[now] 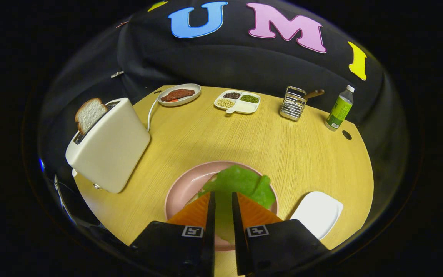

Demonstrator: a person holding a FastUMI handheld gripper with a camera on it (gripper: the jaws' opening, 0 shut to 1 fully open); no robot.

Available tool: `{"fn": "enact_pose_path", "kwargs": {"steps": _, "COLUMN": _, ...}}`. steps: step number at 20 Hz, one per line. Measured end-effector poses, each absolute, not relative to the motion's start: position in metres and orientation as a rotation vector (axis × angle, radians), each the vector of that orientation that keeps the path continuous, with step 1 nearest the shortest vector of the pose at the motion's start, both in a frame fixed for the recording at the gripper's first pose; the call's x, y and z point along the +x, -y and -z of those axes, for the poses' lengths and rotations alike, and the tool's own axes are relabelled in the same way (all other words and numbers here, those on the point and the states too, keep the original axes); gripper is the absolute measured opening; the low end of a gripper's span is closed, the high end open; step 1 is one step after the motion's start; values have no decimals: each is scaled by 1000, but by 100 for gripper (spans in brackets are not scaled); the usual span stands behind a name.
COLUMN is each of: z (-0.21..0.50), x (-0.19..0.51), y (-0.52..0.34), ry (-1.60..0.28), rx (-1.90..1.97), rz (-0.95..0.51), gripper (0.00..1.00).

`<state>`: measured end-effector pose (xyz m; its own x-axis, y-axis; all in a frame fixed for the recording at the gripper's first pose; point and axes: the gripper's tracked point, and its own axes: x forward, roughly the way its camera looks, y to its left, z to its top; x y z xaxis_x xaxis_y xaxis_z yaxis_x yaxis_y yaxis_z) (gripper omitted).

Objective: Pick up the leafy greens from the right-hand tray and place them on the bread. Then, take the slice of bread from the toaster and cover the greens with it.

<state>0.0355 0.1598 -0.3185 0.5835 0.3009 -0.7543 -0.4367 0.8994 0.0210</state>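
The hand-held two-finger gripper (223,200) hangs over a round pink plate (181,188) on the pale wooden tabletop (283,146), its fingers drawn to a narrow gap with a flat, bright green lettuce leaf (240,182) between them; the stem end appears pinched between the pads, though the exact contact is hard to read. The leaf fans out just ahead of the fingertips and hides most of what lies on the plate; a pale sliver beside the left finger is probably the bread (194,198) meant to receive it. A shallow white rectangular tray (317,213), to the right of the plate, sits bare. Beyond and to the left stands a cream-coloured boxy toaster (110,148) with a white bread slice (89,114) standing up from its slot. Judged from this, the greens are in the placing step: it is best done by lowering the leaf until it rests flat and centred on the bread, then parting the fingers gently and lifting straight up so the light leaf does not cling or slide off the plate.
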Motion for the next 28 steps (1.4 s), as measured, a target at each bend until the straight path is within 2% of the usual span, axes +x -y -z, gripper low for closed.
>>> {"fn": "enact_pose_path", "kwargs": {"steps": 2, "z": 317, "x": 34, "y": -162, "ry": -840, "rx": -169, "rz": -434, "gripper": 29}}
{"fn": "enact_pose_path", "kwargs": {"steps": 3, "z": 316, "x": 32, "y": -165, "ry": -839, "rx": -162, "rz": -441, "gripper": 36}}
{"fn": "enact_pose_path", "kwargs": {"steps": 7, "z": 293, "x": 26, "y": -179, "ry": -791, "rx": -131, "rz": -480, "gripper": 99}}
{"fn": "enact_pose_path", "kwargs": {"steps": 11, "z": 241, "x": 23, "y": -211, "ry": -651, "rx": -130, "rz": -535, "gripper": 99}}
{"fn": "enact_pose_path", "kwargs": {"steps": 17, "z": 159, "x": 10, "y": -289, "ry": -462, "rx": -139, "rz": -692, "gripper": 99}}
{"fn": "enact_pose_path", "kwargs": {"steps": 23, "z": 122, "x": -3, "y": -357, "ry": -354, "rx": -181, "rz": -805, "gripper": 99}}
{"fn": "enact_pose_path", "kwargs": {"steps": 28, "z": 132, "x": -23, "y": -409, "ry": -375, "rx": -193, "rz": -897, "gripper": 100}}
